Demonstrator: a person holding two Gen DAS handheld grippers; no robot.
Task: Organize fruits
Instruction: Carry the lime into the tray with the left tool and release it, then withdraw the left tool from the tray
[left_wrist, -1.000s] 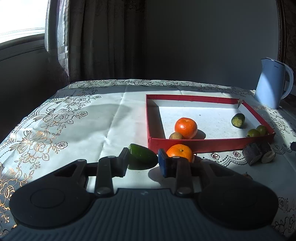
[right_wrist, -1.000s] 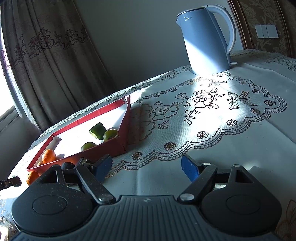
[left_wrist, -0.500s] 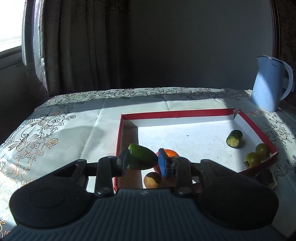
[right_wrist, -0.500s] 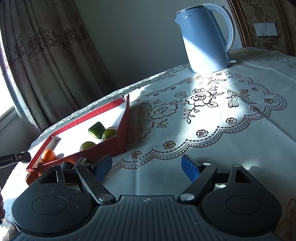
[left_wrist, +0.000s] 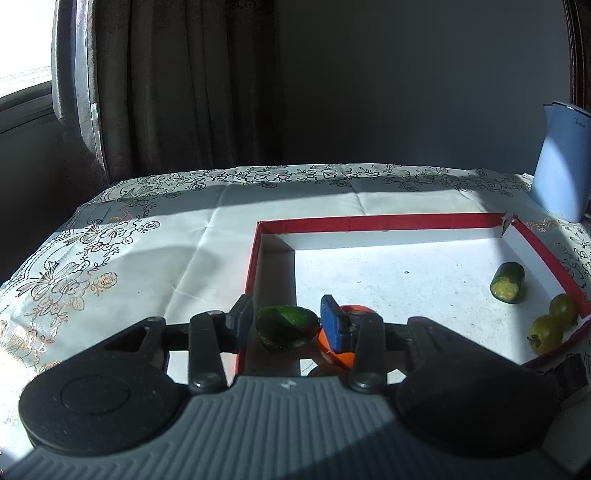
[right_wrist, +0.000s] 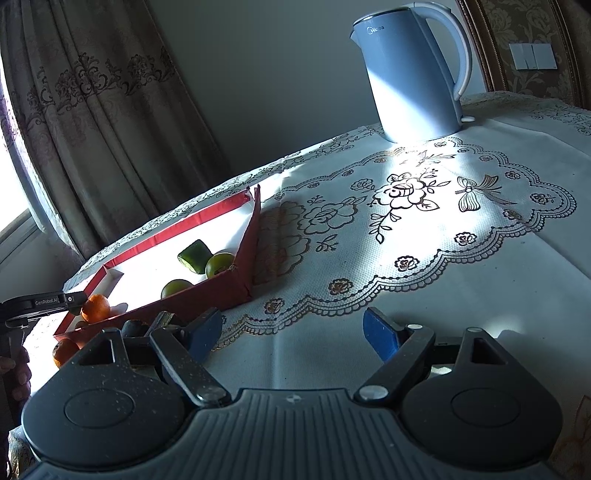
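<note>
My left gripper (left_wrist: 286, 323) is shut on a dark green fruit (left_wrist: 287, 326) and holds it above the near left corner of the red tray (left_wrist: 380, 222). An orange (left_wrist: 338, 350) lies in the tray just behind the right finger. A cut green piece (left_wrist: 508, 282) and two small green fruits (left_wrist: 546, 332) lie at the tray's right side. My right gripper (right_wrist: 293, 332) is open and empty over the tablecloth, right of the tray (right_wrist: 236, 284). In the right wrist view one orange (right_wrist: 95, 308) sits in the tray and another orange (right_wrist: 64, 350) lies outside it.
A blue kettle (right_wrist: 413, 74) stands at the back of the table; it also shows in the left wrist view (left_wrist: 563, 162). Dark objects (right_wrist: 147, 326) lie by the tray's near wall. The left gripper (right_wrist: 40, 304) shows at the right wrist view's left edge. Curtains hang behind.
My left gripper has carried the green fruit from the tablecloth forward over the tray's near wall to above its near left corner. My right gripper has barely moved.
</note>
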